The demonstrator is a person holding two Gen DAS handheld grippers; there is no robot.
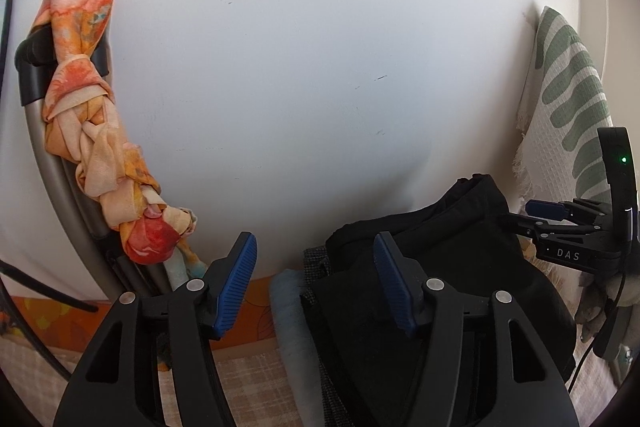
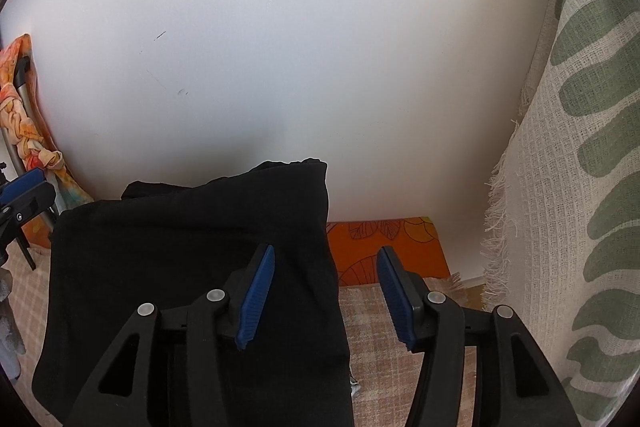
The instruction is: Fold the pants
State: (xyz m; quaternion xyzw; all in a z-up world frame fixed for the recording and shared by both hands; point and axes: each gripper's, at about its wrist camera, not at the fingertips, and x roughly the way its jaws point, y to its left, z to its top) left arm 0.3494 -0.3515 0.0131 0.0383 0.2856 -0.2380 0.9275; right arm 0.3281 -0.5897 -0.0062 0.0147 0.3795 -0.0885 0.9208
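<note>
The black pants point(image 2: 192, 251) lie folded in a thick stack on the checked beige cloth point(image 2: 376, 347), up against the white wall. In the left wrist view the pants point(image 1: 440, 287) fill the lower right. My left gripper point(image 1: 316, 283) is open and empty, just above the stack's left edge. My right gripper point(image 2: 326, 295) is open and empty over the stack's right edge; its left finger point(image 2: 256, 299) is above the pants. The right gripper also shows in the left wrist view point(image 1: 548, 213) at the far right.
A knotted orange floral scarf point(image 1: 100, 131) hangs on a grey metal frame point(image 1: 48, 155) at left. A white throw with green stripes point(image 2: 580, 167) hangs at right. An orange leaf-print cushion point(image 2: 388, 251) lies by the wall. A blue-grey folded cloth point(image 1: 292, 323) lies beside the pants.
</note>
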